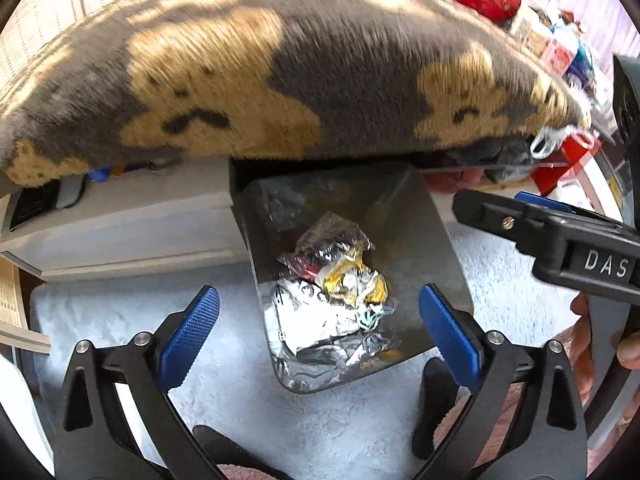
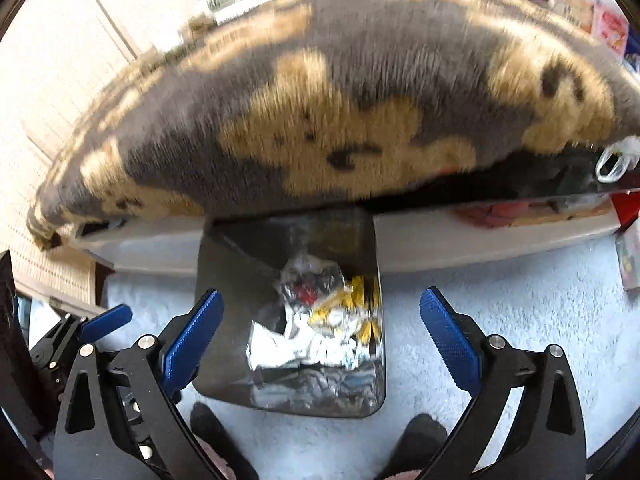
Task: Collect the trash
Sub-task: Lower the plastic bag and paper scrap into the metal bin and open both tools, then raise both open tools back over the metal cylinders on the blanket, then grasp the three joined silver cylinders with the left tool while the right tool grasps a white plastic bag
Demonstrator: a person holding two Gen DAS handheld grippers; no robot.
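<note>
Now both the left claw (image 1: 318, 322) and right claw (image 2: 322, 330) hang wide open and empty directly above the dark bin (image 1: 436, 248), where crumpled wrappers (image 1: 340, 292) lie

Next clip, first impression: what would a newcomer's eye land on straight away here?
The plush grey-and-tan blanket with bear faces fills the upper half of both views. Below it, a dark bin on the pale fluffy rug holds crumpled foil and plastic wrappers. The left gripper and right gripper hang open above the bin, holding nothing.
</note>
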